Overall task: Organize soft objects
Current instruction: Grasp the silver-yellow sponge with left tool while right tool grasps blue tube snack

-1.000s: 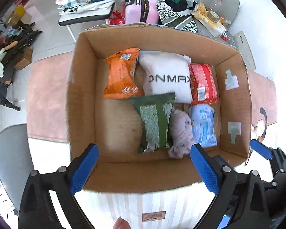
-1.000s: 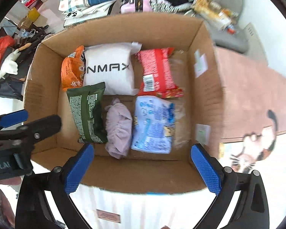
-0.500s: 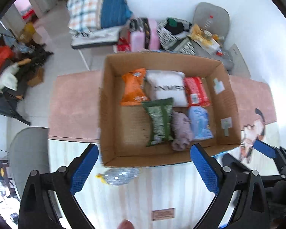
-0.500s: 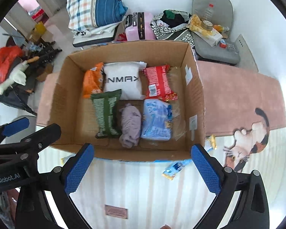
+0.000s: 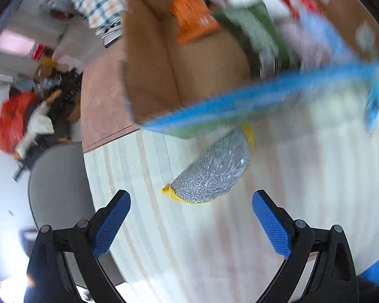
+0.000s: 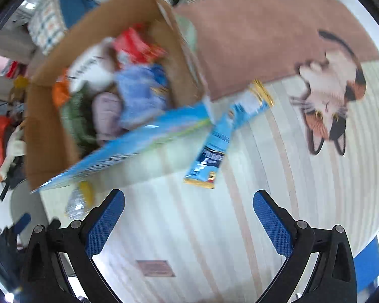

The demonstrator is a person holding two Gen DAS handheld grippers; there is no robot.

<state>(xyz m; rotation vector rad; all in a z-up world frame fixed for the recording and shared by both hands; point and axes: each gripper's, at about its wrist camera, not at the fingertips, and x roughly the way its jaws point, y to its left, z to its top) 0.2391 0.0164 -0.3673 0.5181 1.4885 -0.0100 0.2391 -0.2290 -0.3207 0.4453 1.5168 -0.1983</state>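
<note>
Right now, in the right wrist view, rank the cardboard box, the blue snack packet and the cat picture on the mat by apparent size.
1. cardboard box
2. cat picture
3. blue snack packet
The packet is narrow but long, and lies nearer the camera; its gap to the cat is unsure.

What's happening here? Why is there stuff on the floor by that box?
A person is tidying soft packets into a cardboard box using two hand-held grippers. The box already holds several packets. Both the left gripper and right gripper are open and empty. A silver pouch lies ahead of the left one, and a blue packet ahead of the right, both outside the box.
</note>
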